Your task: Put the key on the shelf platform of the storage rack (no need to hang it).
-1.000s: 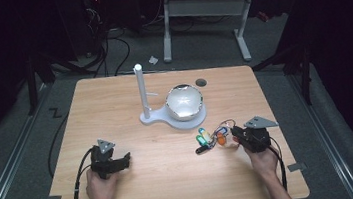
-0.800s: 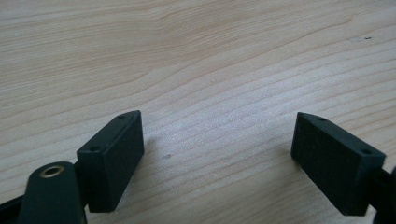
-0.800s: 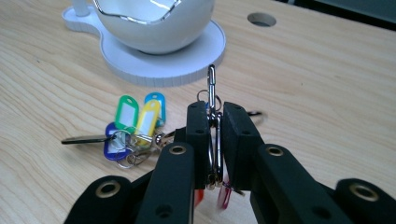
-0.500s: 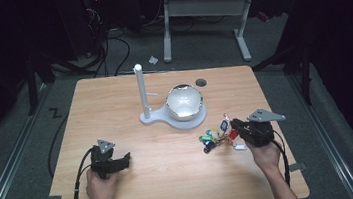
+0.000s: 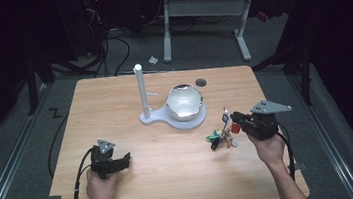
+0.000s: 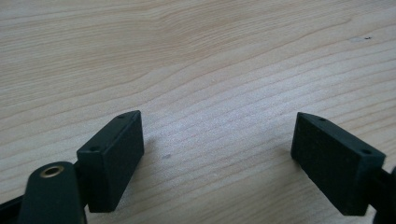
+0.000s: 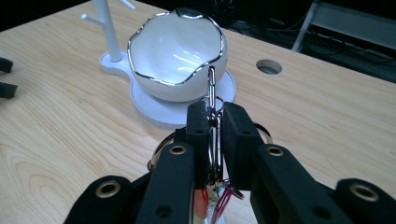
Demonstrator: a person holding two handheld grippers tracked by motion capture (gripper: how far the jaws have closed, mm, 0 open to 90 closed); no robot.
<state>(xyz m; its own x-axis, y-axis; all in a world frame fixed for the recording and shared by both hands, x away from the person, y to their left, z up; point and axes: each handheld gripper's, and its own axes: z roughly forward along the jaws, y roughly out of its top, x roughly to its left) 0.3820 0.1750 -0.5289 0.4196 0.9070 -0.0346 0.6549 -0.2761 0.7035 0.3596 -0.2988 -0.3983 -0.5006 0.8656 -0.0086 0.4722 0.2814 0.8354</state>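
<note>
My right hand-held gripper (image 7: 214,122) was clamped on the key bunch's carabiner (image 7: 211,88), white bowl (image 7: 177,51) just ahead. My left hand-held gripper (image 6: 219,149) stood apart over bare bench (image 6: 210,56).

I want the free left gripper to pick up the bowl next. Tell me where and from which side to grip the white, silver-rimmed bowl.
Grip the wavy silver rim of the white bowl on its near left side, one jaw inside and one outside. It sits upright and open on the round white stand base, and its rounded body looks too wide to span. The white post crowds the far left, so the open left gripper should probably come from above.
</note>
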